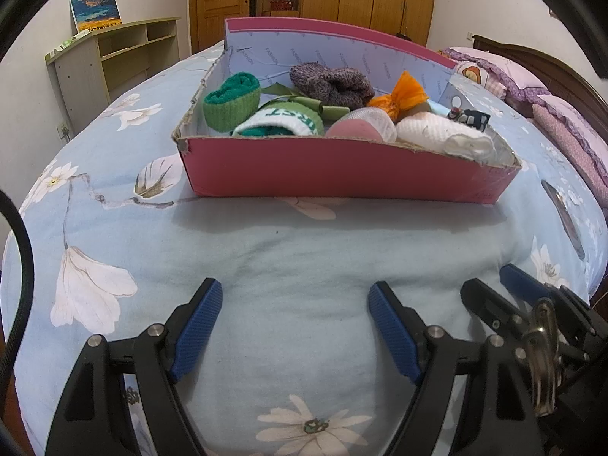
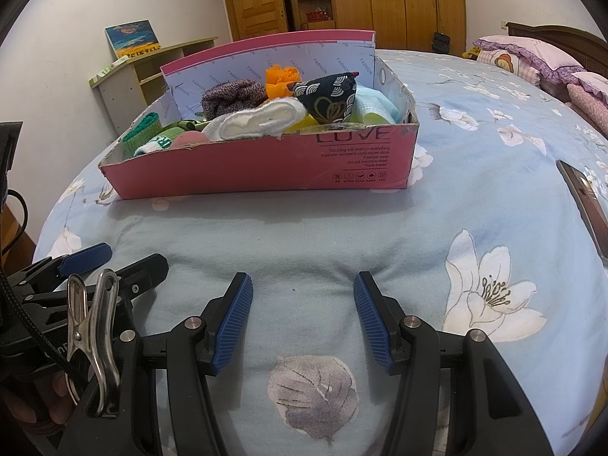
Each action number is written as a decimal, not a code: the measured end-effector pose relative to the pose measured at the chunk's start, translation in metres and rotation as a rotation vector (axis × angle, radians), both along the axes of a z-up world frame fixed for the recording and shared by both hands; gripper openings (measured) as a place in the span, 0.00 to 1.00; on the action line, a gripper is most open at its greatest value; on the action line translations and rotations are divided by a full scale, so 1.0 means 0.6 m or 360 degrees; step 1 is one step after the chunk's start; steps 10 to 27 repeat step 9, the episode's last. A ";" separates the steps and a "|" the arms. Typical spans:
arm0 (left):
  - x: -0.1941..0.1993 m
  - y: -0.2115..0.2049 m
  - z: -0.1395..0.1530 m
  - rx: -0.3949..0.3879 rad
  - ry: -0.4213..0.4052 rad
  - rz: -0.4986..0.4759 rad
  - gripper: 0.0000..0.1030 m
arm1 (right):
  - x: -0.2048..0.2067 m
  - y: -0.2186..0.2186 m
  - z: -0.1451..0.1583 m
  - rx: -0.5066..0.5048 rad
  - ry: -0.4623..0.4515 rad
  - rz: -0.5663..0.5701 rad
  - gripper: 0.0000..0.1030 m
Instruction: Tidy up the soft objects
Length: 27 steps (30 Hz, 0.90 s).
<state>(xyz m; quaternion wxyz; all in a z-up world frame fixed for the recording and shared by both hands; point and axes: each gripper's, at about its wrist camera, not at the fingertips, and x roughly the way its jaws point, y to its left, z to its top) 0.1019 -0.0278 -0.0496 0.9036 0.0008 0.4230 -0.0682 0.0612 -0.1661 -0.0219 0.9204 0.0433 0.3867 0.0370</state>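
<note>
Hovering over the floral bedspread (image 1: 304, 250) | your left gripper (image 1: 295, 296) and right gripper (image 2: 303, 288) spread, empty | pink box (image 2: 266, 167) full of soft items beyond.

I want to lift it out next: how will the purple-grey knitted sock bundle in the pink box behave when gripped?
The purple-grey knitted sock bundle looks thick and loosely rolled, so it will probably squash and droop rather than stay stiff. Its fuzzy knit should grip well, not slip. It appears light, and it lies near the green ribbon, which might get dragged along.
</note>
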 end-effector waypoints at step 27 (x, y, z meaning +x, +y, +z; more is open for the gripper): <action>0.002 -0.001 -0.001 -0.0004 0.0002 -0.0008 0.83 | 0.000 0.000 0.000 0.0000 0.0000 0.0000 0.56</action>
